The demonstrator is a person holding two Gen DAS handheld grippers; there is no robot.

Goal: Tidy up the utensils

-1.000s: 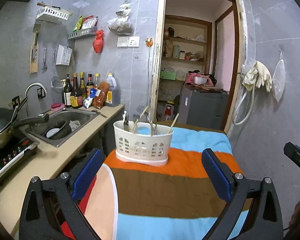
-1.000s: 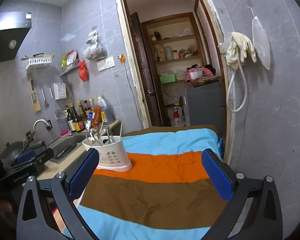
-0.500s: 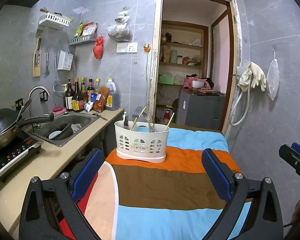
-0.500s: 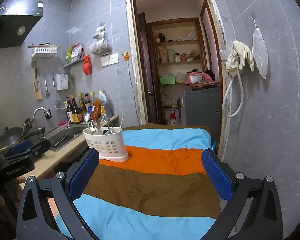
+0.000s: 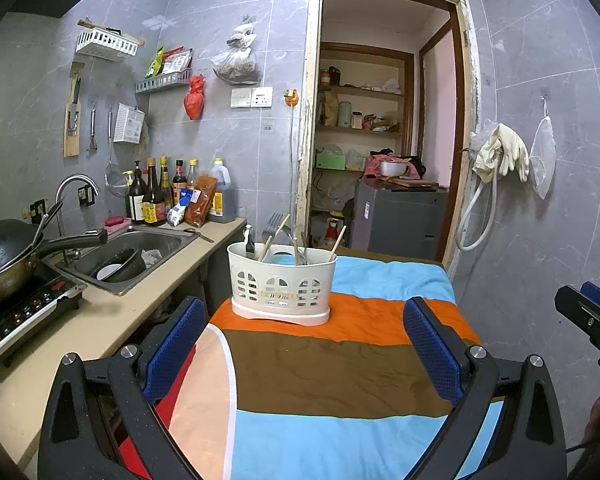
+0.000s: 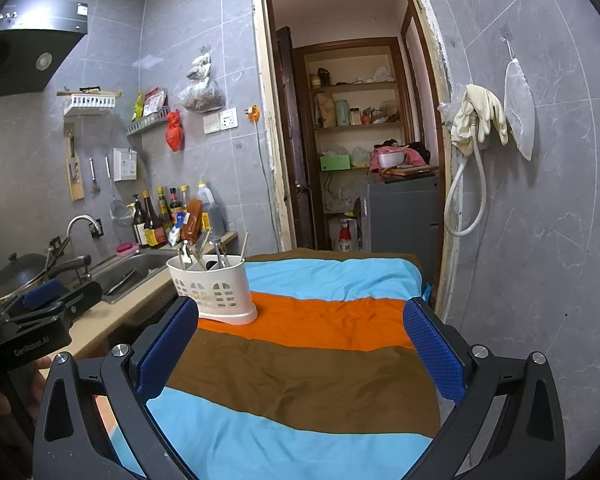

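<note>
A white slotted utensil holder (image 5: 282, 288) stands on the orange stripe of a striped cloth (image 5: 320, 368) covering a table; it also shows in the right wrist view (image 6: 214, 290). Several utensils (image 5: 278, 236) stand in it: chopsticks, a fork, a knife handle and metal pieces. My left gripper (image 5: 304, 352) is open and empty, held well back from the holder. My right gripper (image 6: 298, 354) is open and empty, to the right of the holder and farther back. Each gripper shows at the edge of the other's view.
A counter (image 5: 100, 320) runs along the left with a sink (image 5: 128, 252), a wok (image 5: 4, 264) on a cooktop, and bottles (image 5: 160, 196) at the back. A doorway (image 5: 384, 140) opens behind the table. A tiled wall (image 5: 540, 240) stands close on the right.
Both grippers have lifted and pulled back a little, so the holder sits lower and farther in both views. Both stay open and empty.
</note>
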